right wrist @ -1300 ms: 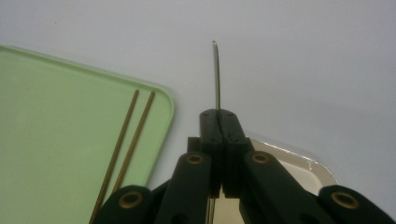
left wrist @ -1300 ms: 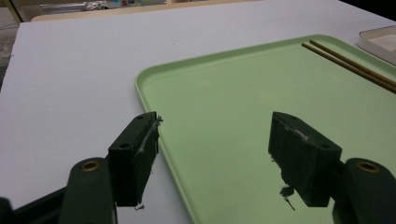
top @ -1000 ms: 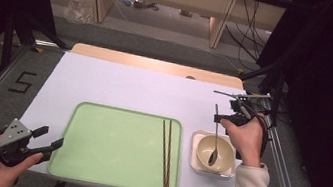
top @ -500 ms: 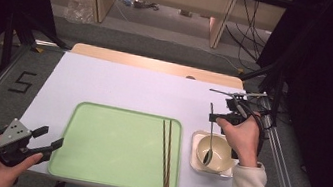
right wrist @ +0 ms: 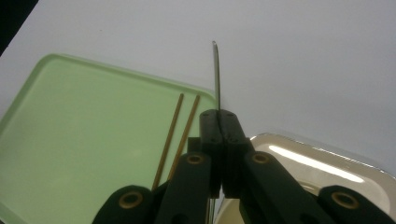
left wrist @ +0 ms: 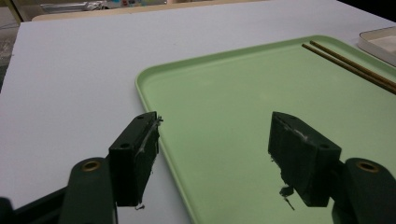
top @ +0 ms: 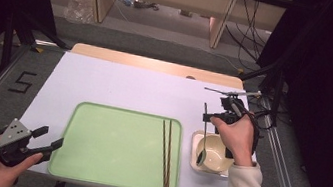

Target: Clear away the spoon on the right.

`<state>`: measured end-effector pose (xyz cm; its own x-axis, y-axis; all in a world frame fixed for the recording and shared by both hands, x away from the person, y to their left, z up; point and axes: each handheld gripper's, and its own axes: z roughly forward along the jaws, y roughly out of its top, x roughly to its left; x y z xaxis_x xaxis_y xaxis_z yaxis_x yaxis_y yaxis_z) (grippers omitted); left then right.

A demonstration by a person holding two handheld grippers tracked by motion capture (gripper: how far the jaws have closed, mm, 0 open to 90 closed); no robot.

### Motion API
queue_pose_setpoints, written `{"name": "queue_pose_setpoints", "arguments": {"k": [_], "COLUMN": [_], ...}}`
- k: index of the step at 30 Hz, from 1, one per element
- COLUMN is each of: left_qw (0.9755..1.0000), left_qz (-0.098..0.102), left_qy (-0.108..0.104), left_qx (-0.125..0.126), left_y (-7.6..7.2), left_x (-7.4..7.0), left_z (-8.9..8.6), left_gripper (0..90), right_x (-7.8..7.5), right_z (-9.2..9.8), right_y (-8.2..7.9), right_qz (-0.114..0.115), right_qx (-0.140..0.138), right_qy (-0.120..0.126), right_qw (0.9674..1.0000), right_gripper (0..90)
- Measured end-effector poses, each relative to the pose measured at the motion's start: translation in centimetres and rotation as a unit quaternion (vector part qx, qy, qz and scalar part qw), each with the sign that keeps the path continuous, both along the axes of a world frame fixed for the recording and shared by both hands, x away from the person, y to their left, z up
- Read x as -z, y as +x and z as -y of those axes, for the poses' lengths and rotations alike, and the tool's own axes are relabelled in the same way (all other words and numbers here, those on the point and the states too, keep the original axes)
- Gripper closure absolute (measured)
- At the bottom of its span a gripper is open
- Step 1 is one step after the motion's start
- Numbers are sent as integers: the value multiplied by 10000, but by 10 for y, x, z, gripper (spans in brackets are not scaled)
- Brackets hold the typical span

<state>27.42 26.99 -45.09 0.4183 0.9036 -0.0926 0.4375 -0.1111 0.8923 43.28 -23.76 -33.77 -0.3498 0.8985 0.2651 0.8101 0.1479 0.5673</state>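
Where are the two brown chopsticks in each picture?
High view: chopsticks lie along the right side of the green tray.
Left gripper view: chopsticks at upper right, on the tray's far part.
Right gripper view: chopsticks left of the shut jaws.
Shared landmark: the green tray.

A green tray [top: 115, 146] holds two chopsticks [top: 166, 153] along its right side on a white table [top: 120, 86].

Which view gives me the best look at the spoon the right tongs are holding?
The high view: it shows the whole spoon, handle up in the right tongs and head down in the bowl. The right gripper view shows just the thin handle sticking out past the shut jaws. The left gripper view looks across the tray.
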Motion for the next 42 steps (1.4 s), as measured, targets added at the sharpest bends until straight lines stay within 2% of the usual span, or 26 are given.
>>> {"name": "queue_pose_setpoints", "arguments": {"k": [1, 2, 4, 5, 7, 8, 10, 11, 12, 13, 15, 20, 21, 23, 26, 27, 28, 31, 32, 34, 35, 38, 39, 40, 42], "left_qw": [10000, 10000, 10000, 10000, 10000, 10000, 10000, 10000, 10000, 10000, 10000, 10000, 10000, 10000, 10000, 10000, 10000, 10000, 10000, 10000, 10000, 10000, 10000, 10000, 10000], "left_qz": [0, 0, -3, -1, 0, -1, -3, -1, -1, -2, -1, -3, -5, 6, 4, 5, 3, 5, 3, 3, -15, 3, 7, -11, 9], "left_qy": [-3, -3, -5, 0, -4, -5, -3, -7, -7, -7, -14, -12, -13, -26, -24, -23, -24, -25, -24, -28, -9, -29, -37, -12, -36], "left_qx": [1, 1, -1, -2, -2, -3, -3, -5, -4, -4, -7, -6, -3, 3, 1, 1, 2, 5, -1, 2, -18, -3, 3, -13, 3], "left_y": [0, 0, 0, 0, 0, 0, 0, 0, 0, 0, 0, 0, 0, 0, 0, 0, 0, 0, 0, 0, 0, 0, 0, 0, 0], "left_x": [0, 0, 0, 0, 0, 0, 0, 0, 0, 0, 0, 0, 0, 0, 0, 0, 0, 0, 0, 0, 0, 0, 0, 0, 0], "left_z": [0, 0, 0, 0, 0, 0, 0, 0, 0, 0, 0, 0, 0, 0, 0, 0, 0, 0, 0, 0, 0, 0, 0, 0, 0], "left_gripper": [331, 331, 331, 331, 332, 332, 332, 332, 332, 332, 332, 332, 332, 332, 332, 332, 332, 333, 333, 333, 333, 333, 332, 333, 333], "right_x": [3, 2, 3, 3, 5, 3, 5, 5, 5, 5, 7, 8, 10, 8, 10, 10, 12, 11, 12, 11, 13, 14, 15, 14, 14], "right_z": [0, -1, -2, -5, -6, -7, -8, -10, -10, -11, -11, -16, -16, -19, -22, -23, -23, -27, -27, -30, -29, -32, -32, -34, -35], "right_y": [1, 0, 1, 1, 1, 1, 1, 1, 1, 1, 3, 2, 3, 2, 3, 3, 4, 2, 2, 2, 3, 3, 4, 3, 3], "right_qz": [155, 37, 41, -41, 48, -53, -13, -100, -58, -109, -16, -131, -58, -141, -120, -194, -124, -266, -176, -309, -210, -286, -195, -268, -302], "right_qx": [-54, -29, -80, -21, -93, -60, -120, -73, -125, -90, -210, -188, -295, -226, -270, -283, -376, -277, -302, -260, -348, -333, -407, -343, -396], "right_qy": [-39, -21, -54, 32, -28, 1, -35, 3, -37, 22, -71, 40, -29, -21, -65, 20, -29, 50, -4, 23, -42, 30, -70, -34, -17], "right_qw": [9999, 10000, 9999, 10000, 9999, 10000, 9999, 9999, 9999, 9999, 9998, 9997, 9995, 9996, 9995, 9994, 9992, 9992, 9994, 9992, 9992, 9990, 9990, 9990, 9988], "right_gripper": [900, 900, 900, 900, 900, 900, 900, 900, 900, 900, 900, 900, 900, 900, 900, 900, 900, 900, 900, 900, 900, 900, 900, 900, 900]}}
